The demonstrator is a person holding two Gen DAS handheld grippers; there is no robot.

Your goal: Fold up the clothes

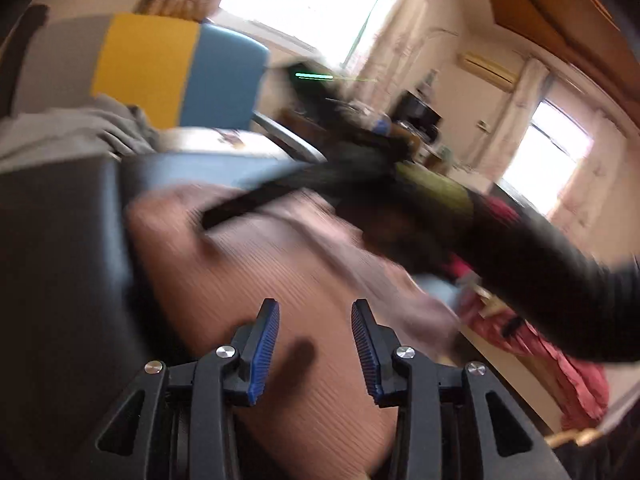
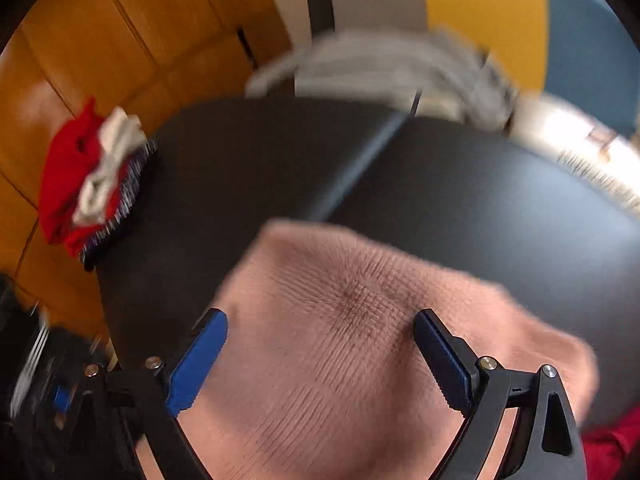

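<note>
A pink ribbed knit garment lies on the dark table. My left gripper hovers over its near part, jaws apart, with nothing between the blue pads. In the right wrist view the same pink garment fills the lower middle, on the dark table. My right gripper stands wide open just above it, its pads clear of the cloth. A person's dark sleeve reaches in from the right, heavily blurred, over the garment's far side.
Grey clothes lie heaped at the table's far edge. A red and white pile sits at its left corner. A yellow and blue chair back stands behind. More red cloth lies to the right. Wooden floor surrounds the table.
</note>
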